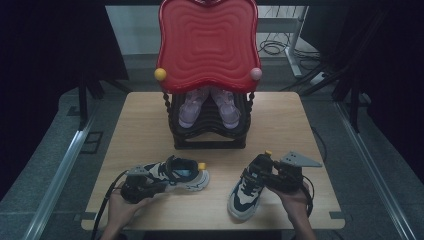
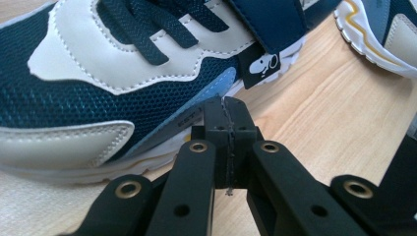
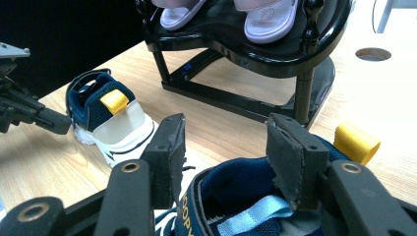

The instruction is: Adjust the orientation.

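Two sneakers (image 1: 175, 175) before shoe rack (image 1: 207, 132)

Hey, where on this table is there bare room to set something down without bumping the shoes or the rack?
Bare wood lies along the table's left edge beside the black shoe rack, and likewise at the rack's right. A patch is also free between the left sneaker and right sneaker. The near edge is crowded: the left tool and right tool sit at the sneakers.

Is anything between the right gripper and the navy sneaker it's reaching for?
Nothing visible. The right gripper has its jaws open directly over the collar of the right sneaker, no object between them. The shoe rack stands farther back, apart from both.
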`<control>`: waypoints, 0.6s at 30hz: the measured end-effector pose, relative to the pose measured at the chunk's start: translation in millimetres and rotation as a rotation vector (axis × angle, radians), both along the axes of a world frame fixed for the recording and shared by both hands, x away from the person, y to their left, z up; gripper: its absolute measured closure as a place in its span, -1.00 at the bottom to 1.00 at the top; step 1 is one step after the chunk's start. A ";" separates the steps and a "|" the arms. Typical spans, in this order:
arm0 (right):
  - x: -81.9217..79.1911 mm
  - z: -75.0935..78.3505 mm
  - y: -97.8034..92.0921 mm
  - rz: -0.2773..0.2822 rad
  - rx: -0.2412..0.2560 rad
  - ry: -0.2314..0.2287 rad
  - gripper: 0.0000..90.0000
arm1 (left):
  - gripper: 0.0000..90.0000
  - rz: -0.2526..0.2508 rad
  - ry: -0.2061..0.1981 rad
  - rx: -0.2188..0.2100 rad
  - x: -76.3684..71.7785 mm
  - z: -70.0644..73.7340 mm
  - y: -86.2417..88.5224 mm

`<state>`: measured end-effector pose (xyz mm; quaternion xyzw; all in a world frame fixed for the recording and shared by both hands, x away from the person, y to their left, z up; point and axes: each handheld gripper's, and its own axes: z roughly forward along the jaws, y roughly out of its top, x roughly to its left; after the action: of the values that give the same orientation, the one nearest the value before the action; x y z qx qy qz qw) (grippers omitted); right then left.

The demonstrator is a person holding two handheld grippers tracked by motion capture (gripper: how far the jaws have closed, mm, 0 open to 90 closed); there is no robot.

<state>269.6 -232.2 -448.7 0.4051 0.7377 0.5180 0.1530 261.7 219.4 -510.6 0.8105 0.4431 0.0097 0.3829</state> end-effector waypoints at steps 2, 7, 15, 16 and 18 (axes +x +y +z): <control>-0.1 0.0 0.3 0.000 0.001 0.001 0.10 | 1.00 0.004 0.000 0.001 2.5 -0.1 0.9; 0.0 0.1 0.0 0.001 0.002 0.000 0.10 | 1.00 0.014 0.011 -0.007 8.2 -0.9 2.6; -0.4 0.4 0.0 0.003 0.004 -0.002 0.10 | 0.87 -0.001 0.012 -0.009 8.9 0.2 0.5; -0.6 0.7 0.0 0.002 0.006 0.000 0.10 | 0.82 -0.004 0.003 -0.010 7.7 1.7 1.1; -0.6 0.8 -0.3 0.003 0.005 -0.002 0.10 | 0.77 -0.008 -0.005 -0.021 6.0 4.8 2.5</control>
<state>268.9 -232.5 -447.9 0.4039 0.7367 0.5206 0.1520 267.8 221.9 -505.8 0.8083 0.4389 0.0057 0.3924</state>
